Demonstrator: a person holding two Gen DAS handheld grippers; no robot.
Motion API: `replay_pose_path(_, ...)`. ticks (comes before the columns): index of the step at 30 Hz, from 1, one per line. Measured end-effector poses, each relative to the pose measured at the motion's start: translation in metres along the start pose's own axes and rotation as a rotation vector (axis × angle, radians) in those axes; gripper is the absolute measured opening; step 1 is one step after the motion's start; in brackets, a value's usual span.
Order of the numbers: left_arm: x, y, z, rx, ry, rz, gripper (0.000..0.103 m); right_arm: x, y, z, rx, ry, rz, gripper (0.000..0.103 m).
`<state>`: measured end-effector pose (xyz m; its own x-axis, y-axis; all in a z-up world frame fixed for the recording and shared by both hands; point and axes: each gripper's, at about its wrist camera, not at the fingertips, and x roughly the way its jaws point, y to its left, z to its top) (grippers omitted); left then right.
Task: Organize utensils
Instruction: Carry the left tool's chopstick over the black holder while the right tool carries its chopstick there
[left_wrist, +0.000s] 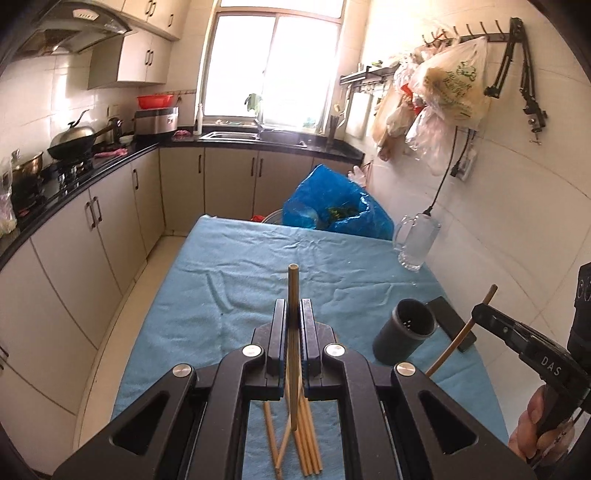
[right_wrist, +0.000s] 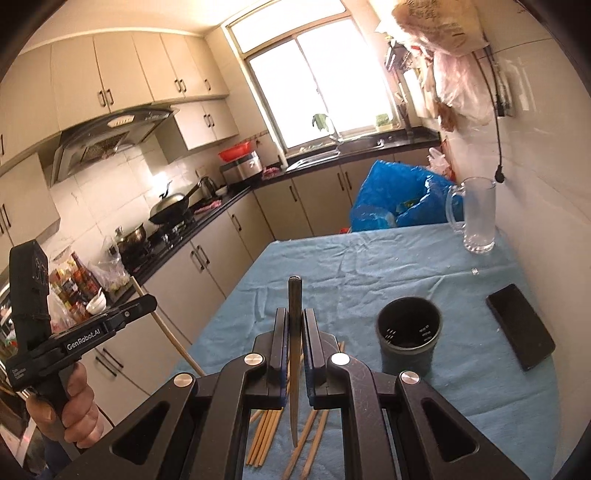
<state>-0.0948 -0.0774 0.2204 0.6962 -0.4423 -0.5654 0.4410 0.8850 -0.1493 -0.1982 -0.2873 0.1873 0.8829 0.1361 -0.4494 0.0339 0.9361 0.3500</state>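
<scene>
My left gripper (left_wrist: 293, 308) is shut on a pale bamboo chopstick (left_wrist: 293, 284) that stands nearly upright between its fingers, above the blue tablecloth (left_wrist: 229, 280). My right gripper (right_wrist: 294, 314) is shut on a darker chopstick (right_wrist: 295, 295), also upright. Several loose chopsticks (left_wrist: 306, 443) lie on the cloth under both grippers (right_wrist: 264, 432). A dark round utensil cup (left_wrist: 404, 330) stands upright and looks empty (right_wrist: 408, 332), ahead and right of both grippers. Each gripper shows in the other's view, held by a hand: the right gripper (left_wrist: 482, 314), the left gripper (right_wrist: 147, 302).
A black phone (right_wrist: 521, 326) lies right of the cup. A glass mug (right_wrist: 476, 218) stands at the far right by the tiled wall, with a blue plastic bag (right_wrist: 391, 195) behind the table. Kitchen counters and a stove run along the left.
</scene>
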Motion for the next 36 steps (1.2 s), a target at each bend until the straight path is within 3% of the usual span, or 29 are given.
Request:
replay_pose_path(10, 0.005, -0.037, 0.024, 0.036, -0.006, -0.071, 0.005, -0.035, -0.026, 0.028, 0.041, -0.091, -0.050, 0.008)
replay_pose_path(20, 0.009, -0.082, 0.067, 0.073, -0.041, -0.143, 0.005, -0.063, -0.051, 0.066, 0.065, -0.186, -0.105, 0.008)
replay_pose_path(29, 0.029, -0.120, 0.102, 0.072, -0.072, -0.192, 0.005, -0.063, -0.071, 0.100, 0.092, -0.236, -0.153, 0.008)
replay_pose_path(36, 0.072, -0.133, 0.103, 0.036, -0.032, -0.219, 0.005, -0.038, -0.090, 0.103, 0.100, -0.212, -0.196, 0.008)
